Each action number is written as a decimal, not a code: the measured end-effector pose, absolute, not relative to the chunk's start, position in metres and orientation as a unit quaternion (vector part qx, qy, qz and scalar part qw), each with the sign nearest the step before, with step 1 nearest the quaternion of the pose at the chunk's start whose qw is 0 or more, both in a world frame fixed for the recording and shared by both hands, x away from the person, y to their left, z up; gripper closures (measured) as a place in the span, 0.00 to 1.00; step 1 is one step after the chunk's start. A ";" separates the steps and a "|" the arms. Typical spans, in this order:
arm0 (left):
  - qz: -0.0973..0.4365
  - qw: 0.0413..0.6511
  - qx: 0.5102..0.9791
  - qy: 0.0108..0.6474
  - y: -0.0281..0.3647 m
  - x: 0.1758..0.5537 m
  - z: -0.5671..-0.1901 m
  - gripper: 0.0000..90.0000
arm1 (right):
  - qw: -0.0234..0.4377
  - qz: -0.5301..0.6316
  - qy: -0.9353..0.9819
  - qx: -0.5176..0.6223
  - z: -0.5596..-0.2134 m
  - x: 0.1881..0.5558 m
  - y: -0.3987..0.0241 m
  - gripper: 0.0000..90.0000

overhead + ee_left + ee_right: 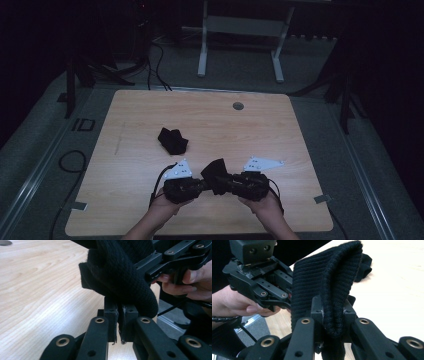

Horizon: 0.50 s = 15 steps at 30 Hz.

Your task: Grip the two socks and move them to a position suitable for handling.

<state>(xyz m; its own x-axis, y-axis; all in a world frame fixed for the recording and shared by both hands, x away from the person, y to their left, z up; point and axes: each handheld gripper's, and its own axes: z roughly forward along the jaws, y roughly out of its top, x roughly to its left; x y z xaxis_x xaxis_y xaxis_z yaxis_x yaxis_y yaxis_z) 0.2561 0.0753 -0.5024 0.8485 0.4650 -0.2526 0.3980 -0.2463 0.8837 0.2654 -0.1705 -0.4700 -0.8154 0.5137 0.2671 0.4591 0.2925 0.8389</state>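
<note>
Both grippers are engaged on one black knitted sock (216,175), which is held just above the near edge of the tabletop (150,115) between the person's two hands. In the left gripper view the left gripper (120,312) has its jaws brought together on a thin edge of the knit — the pads press on the fabric with almost no gap, and the bulk of the sock bulges above them. In the right gripper view the right gripper (333,312) is clamped on a thicker fold of the ribbed cuff, which stands upright between the pads and hangs a little below them. A second black sock (172,140) lies crumpled on the tabletop, well apart from the held one and nearer the middle. Judgement: the step in hand appears to be working the held sock between two grips, either to spread and straighten it or to turn its cuff; the pictures do not settle which. The next move would call for the two grippers to draw apart evenly, keeping both grips firm so the knit stretches rather than slips — the left hold is the shallower and looks the likelier to let go. The sock should then be lowered flat on bare wood, clear of its mate.
</note>
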 end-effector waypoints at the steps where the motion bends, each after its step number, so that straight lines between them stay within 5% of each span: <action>1: 0.038 0.541 0.793 0.278 0.077 0.255 -0.500 0.96 | 0.027 0.514 0.802 0.302 -0.470 0.265 -0.171 0.86; 15: 0.052 0.532 0.790 0.302 0.102 0.252 -0.494 0.97 | 0.042 0.542 0.774 0.326 -0.457 0.268 -0.201 0.87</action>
